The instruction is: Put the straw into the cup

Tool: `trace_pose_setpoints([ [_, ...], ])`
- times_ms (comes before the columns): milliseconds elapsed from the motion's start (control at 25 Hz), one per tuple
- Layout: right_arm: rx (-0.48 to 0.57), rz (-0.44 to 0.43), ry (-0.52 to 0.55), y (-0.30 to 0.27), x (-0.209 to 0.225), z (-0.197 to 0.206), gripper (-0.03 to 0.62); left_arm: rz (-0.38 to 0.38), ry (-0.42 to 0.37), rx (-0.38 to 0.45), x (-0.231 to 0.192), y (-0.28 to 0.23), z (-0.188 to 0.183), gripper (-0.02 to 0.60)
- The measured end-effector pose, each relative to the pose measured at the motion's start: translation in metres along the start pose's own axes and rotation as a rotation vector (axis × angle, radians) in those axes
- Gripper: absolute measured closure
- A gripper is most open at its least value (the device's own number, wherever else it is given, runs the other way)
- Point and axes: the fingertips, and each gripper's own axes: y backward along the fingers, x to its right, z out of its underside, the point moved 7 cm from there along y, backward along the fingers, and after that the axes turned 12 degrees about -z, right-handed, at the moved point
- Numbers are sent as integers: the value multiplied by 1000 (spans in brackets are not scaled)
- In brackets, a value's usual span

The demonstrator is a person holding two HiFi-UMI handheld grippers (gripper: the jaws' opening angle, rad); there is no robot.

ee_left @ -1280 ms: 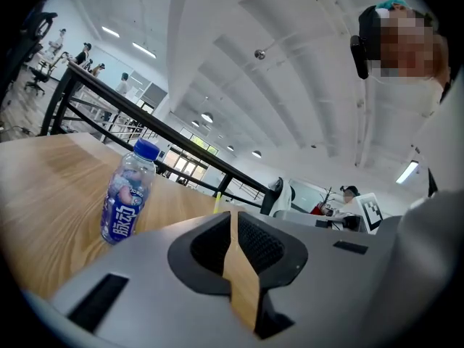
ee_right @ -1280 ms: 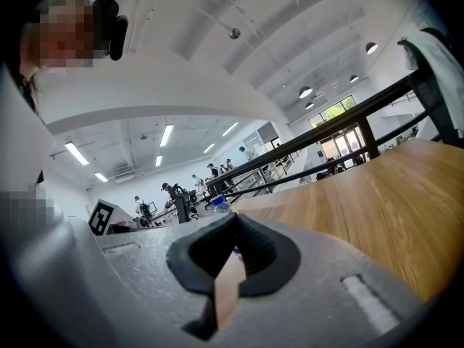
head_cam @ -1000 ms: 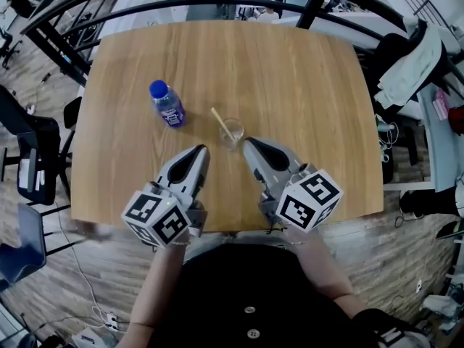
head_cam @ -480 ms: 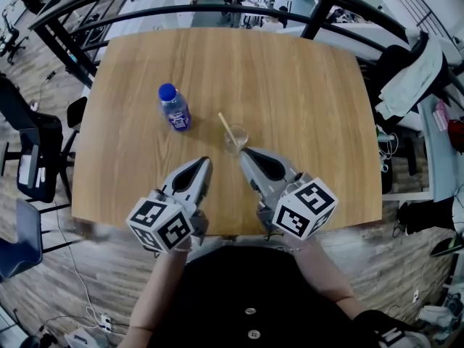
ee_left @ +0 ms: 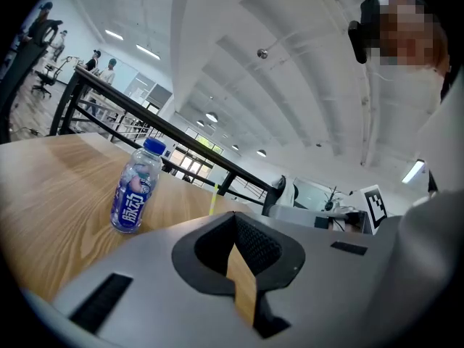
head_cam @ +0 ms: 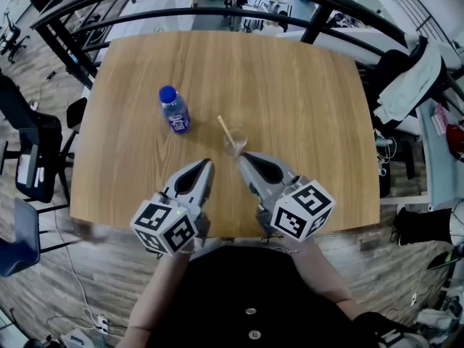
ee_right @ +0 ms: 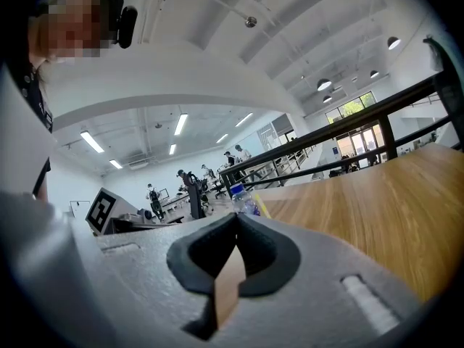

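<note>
A clear cup (head_cam: 234, 142) stands near the middle of the wooden table (head_cam: 290, 85), and a pale straw (head_cam: 225, 128) leans out of it to the upper left. My left gripper (head_cam: 207, 163) hovers just below and left of the cup, jaws shut and empty. Close under the cup's right side is my right gripper (head_cam: 241, 156), also shut with nothing held. The straw (ee_left: 212, 199) shows as a thin yellow line in the left gripper view, and the straw (ee_right: 261, 205) appears beside the bottle in the right gripper view.
A blue-capped bottle (head_cam: 173, 110) with a purple label stands left of the cup; the bottle (ee_left: 135, 187) also shows in the left gripper view. A black railing (head_cam: 217, 9) runs past the far table edge. A chair (head_cam: 32, 158) stands at the left, and clothing (head_cam: 413, 71) hangs at the right.
Both grippers have drawn slightly back toward the table's near edge. The cup, straw and bottle stay where they were.
</note>
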Motion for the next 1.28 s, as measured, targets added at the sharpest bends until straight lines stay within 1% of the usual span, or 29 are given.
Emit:
trace_pose_setpoints([
  [440,-6,-2,5,1,1,1,595,29,6,-14,3,0,2,566],
  [880,-9,-20,-3,0,-1,4,595,20,14,-4,2,2,2,566],
  [1280,-11,-20,-7,1,0,3,595,19,16,-17,1,1,2,566],
])
